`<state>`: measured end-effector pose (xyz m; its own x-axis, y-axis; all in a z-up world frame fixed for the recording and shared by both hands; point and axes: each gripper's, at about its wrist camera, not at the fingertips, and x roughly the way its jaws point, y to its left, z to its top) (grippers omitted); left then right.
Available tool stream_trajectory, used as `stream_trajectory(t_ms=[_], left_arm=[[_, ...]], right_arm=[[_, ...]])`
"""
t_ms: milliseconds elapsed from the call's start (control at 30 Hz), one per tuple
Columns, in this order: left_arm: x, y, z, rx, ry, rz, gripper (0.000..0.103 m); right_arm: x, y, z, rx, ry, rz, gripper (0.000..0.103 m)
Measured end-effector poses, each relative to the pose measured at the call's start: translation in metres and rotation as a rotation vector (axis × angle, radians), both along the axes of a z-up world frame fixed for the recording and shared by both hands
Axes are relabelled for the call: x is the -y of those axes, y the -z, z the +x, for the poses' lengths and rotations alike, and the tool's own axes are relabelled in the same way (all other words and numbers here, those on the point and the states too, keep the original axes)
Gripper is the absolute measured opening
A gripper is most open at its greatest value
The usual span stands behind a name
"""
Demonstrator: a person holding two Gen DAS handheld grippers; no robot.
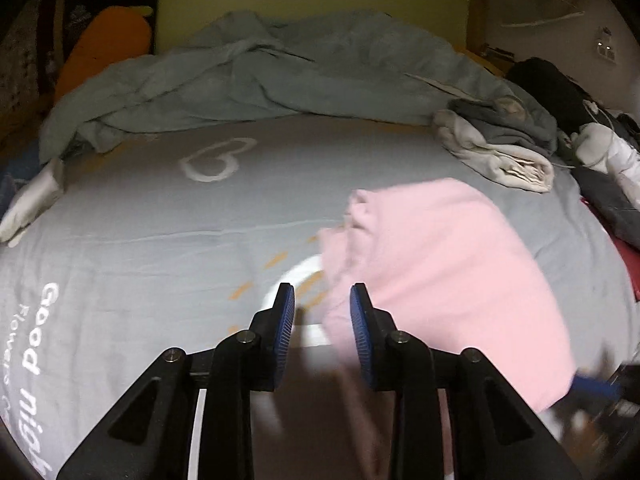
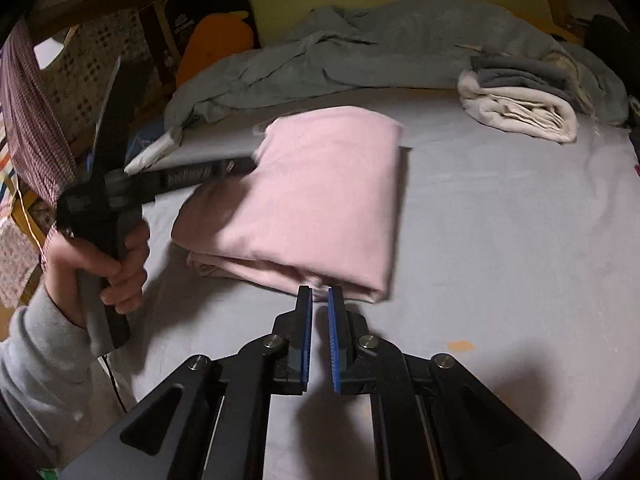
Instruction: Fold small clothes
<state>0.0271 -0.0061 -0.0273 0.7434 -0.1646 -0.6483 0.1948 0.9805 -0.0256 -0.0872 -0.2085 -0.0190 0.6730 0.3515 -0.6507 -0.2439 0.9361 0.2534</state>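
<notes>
A pink garment (image 2: 320,196) lies folded into a rough rectangle on the grey bed sheet (image 2: 500,240). In the left wrist view it (image 1: 440,280) is blurred and reaches down between the fingers. My left gripper (image 1: 322,300) is open, its blue pads either side of the garment's left edge; in the right wrist view its fingertips are hidden behind the garment's left side. My right gripper (image 2: 320,294) is open by a narrow gap and empty, at the garment's near edge.
A crumpled grey-blue duvet (image 1: 260,76) lies across the back of the bed. A stack of folded white and grey clothes (image 2: 520,100) sits at the back right. An orange plush (image 1: 104,40) is at the back left. Dark items (image 1: 600,160) crowd the right edge.
</notes>
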Motion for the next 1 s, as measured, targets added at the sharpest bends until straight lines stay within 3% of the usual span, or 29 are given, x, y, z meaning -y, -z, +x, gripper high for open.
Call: stream_trajectory(t_ms=[33,100,133,167,233,367,500,533,567,667,800,1000], left_arm=[[-0.004,-0.002,-0.003,0.009,-0.014,-0.006,0.029],[-0.015,-0.006,-0.011,0.008,-0.015,-0.073,0.031],[-0.019,-0.008,-0.012,-0.003,-0.005,-0.122,0.040],[-0.026,-0.008,-0.016,-0.019,0.008,-0.185,0.055],[-0.036,-0.008,-0.020,-0.058,0.017,-0.312,0.068],[-0.054,0.011,-0.010,-0.207,0.042,-0.582,0.068],[-0.064,0.039,0.000,-0.301,0.030,-0.727,0.065],[-0.066,0.042,-0.001,-0.290,0.042,-0.761,0.059],[-0.064,0.043,-0.003,-0.278,0.077,-0.789,0.043],[-0.056,0.052,0.002,-0.293,0.112,-0.784,0.031],[-0.052,0.044,-0.001,-0.256,0.117,-0.768,0.018],[-0.013,-0.011,-0.004,-0.121,0.196,-0.616,0.017]], right_arm=[[0.007,-0.004,0.005,-0.005,0.017,0.035,0.009],[0.017,-0.009,0.015,-0.033,0.027,0.107,0.025],[0.023,-0.012,0.021,-0.039,0.049,0.135,0.047],[0.029,-0.015,0.025,-0.032,0.098,0.152,0.056],[0.040,-0.018,0.035,-0.032,0.127,0.199,0.056],[0.058,-0.008,0.059,-0.092,0.147,0.348,0.058],[0.066,0.019,0.082,-0.185,0.129,0.489,0.058],[0.066,0.023,0.086,-0.181,0.125,0.514,0.058],[0.066,0.025,0.085,-0.169,0.121,0.531,0.058],[0.055,0.029,0.092,-0.155,0.077,0.527,0.056],[0.042,0.028,0.096,-0.129,0.051,0.467,0.023],[0.051,-0.014,0.083,-0.024,0.063,0.386,0.018]])
